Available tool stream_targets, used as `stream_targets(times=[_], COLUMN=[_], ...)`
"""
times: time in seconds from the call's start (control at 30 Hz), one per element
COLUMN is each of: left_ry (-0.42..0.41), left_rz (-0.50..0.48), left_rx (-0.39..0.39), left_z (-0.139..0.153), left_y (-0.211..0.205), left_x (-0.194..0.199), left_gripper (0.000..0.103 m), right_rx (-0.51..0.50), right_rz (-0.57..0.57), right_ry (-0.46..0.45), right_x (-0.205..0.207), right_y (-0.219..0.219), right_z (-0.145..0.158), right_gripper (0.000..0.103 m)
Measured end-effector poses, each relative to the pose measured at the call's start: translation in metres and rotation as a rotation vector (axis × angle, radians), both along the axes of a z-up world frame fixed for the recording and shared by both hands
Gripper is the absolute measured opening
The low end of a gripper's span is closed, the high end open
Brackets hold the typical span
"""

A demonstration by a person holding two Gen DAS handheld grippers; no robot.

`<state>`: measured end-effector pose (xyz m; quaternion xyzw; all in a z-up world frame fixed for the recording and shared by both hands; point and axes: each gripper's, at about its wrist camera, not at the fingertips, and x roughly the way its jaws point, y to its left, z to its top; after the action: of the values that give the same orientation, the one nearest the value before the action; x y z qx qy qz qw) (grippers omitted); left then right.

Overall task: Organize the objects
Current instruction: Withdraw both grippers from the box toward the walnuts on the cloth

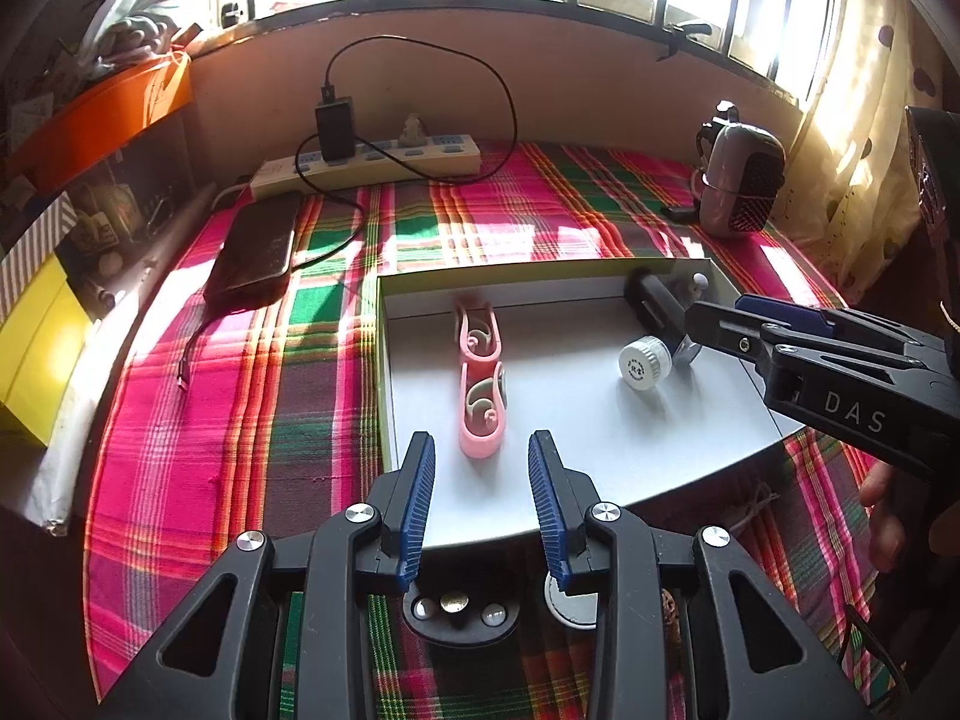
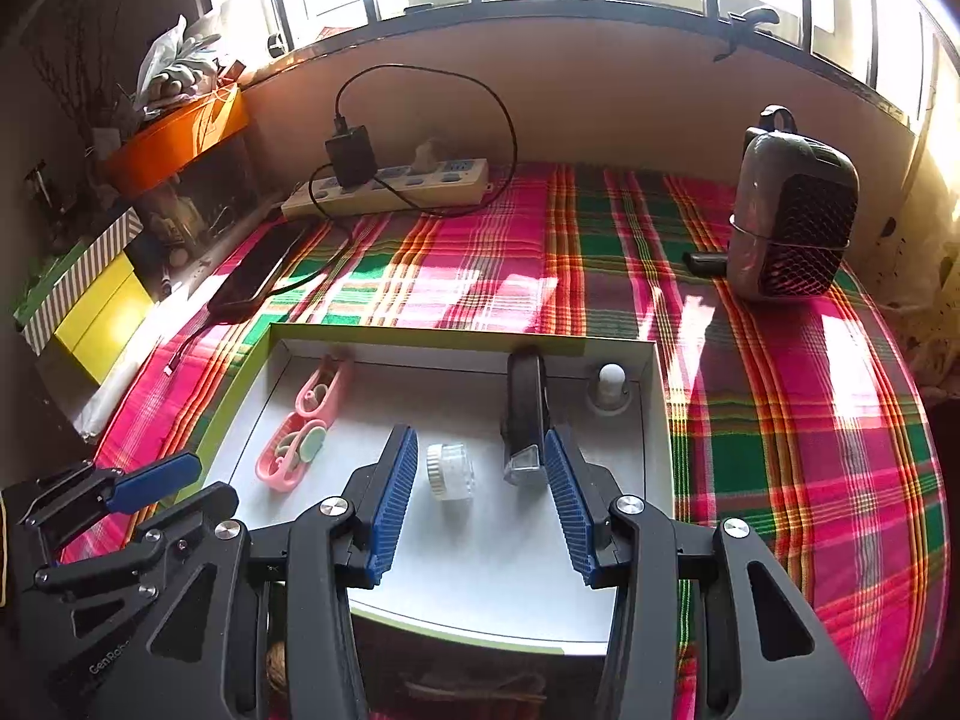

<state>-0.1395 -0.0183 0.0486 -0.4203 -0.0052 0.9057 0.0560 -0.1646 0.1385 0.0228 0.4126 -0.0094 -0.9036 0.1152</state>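
Note:
A shallow white box lid [image 1: 558, 480] [image 2: 480, 564] lies on the plaid cloth. In it lie a pink clip-like holder [image 1: 480, 384] [image 2: 300, 438], a small white-capped jar [image 1: 643, 361] [image 2: 449, 470] on its side, a black tool with a clear tip [image 1: 657, 300] [image 2: 525, 414] and a small white knob [image 2: 611, 384]. My left gripper [image 1: 481, 495] is open and empty, just in front of the pink holder. My right gripper [image 2: 477, 498] is open and empty, its jaws either side of the jar; it shows in the left wrist view [image 1: 720, 324].
A power strip [image 1: 372, 162] [image 2: 390, 186] with a black charger and cable sits at the back. A dark phone [image 1: 255, 249] [image 2: 261, 270] lies at left. A grey mesh-fronted device [image 1: 741, 180] [image 2: 792, 222] stands at right. Boxes [image 2: 90, 294] line the left edge. Small items [image 1: 462, 609] lie under my left gripper.

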Motion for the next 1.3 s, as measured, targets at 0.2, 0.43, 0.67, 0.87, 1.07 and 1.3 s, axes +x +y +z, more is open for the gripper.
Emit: stream_targets(times=[0.2,0.43,0.67,0.87,1.07,1.3], left_ry=[0.026,0.033,0.021,0.007,-0.005,-0.016], left_rz=[0.017,0.022,0.02,0.026,0.006,-0.015], left_rx=[-0.01,-0.011,0.018,0.046,0.091,0.12], left_z=[0.005,0.005,-0.001,-0.008,-0.015,-0.021], left_y=[-0.008,-0.013,-0.024,-0.039,-0.048,-0.056], left_x=[0.016,0.032,0.049,0.061,0.073,0.082], left_gripper=[0.031,0.031,0.031,0.031,0.031,0.031], right_rx=[0.002,0.004,-0.003,-0.016,-0.013,-0.019], right_rz=[-0.009,-0.03,-0.035,-0.024,0.017,0.069], right_ry=[0.019,0.039,0.038,0.016,0.004,-0.003], right_x=[0.019,0.044,0.072,0.09,0.107,0.123], right_y=[0.003,0.009,0.015,0.016,0.007,-0.008], right_z=[0.003,0.001,-0.005,-0.017,-0.024,-0.03], right_gripper=[0.046,0.046,0.046,0.046,0.053,0.053])
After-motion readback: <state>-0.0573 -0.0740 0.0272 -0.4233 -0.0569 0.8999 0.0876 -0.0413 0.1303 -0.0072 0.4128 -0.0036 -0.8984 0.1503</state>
